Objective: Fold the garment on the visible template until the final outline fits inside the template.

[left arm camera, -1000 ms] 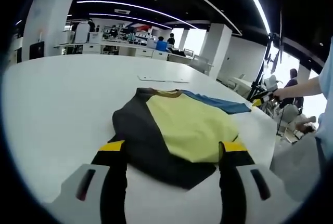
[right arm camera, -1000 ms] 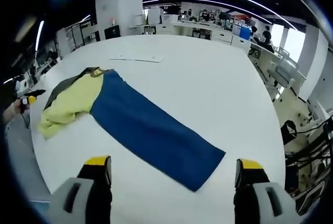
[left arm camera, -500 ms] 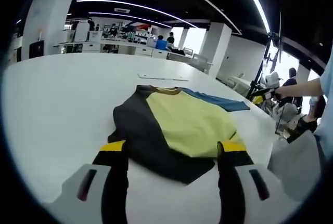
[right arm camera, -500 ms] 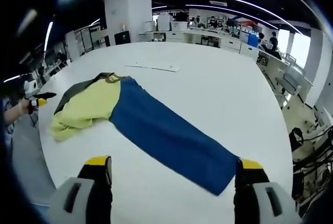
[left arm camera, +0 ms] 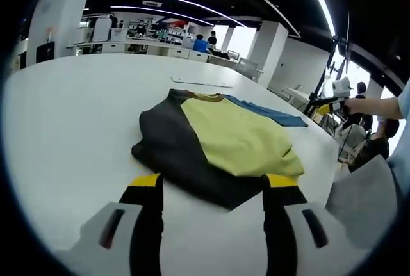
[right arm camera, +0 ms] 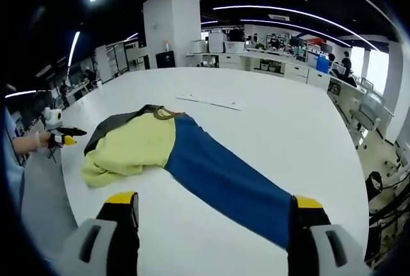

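A garment lies on the white table (left arm camera: 70, 116), with a dark grey part (left arm camera: 170, 151), a yellow part (left arm camera: 237, 138) folded over it and a blue part (left arm camera: 266, 113) stretching away. My left gripper (left arm camera: 213, 183) is open, low over the table, its yellow tips at the garment's near dark edge. In the right gripper view the long blue part (right arm camera: 224, 180) runs from the collar to the right jaw of my open right gripper (right arm camera: 214, 202). The yellow part (right arm camera: 131, 148) lies to the left. Nothing is held between either pair of jaws.
A thin flat white sheet (left arm camera: 202, 84) lies on the table beyond the collar, also seen as a sheet (right arm camera: 208, 101) in the right gripper view. A hand holds the other gripper (left arm camera: 333, 100) at the table's right edge. Office desks and people stand far behind.
Both cameras have come lower and nearer to the garment. The blue end now reaches the right gripper's right jaw. The garment itself lies as before.
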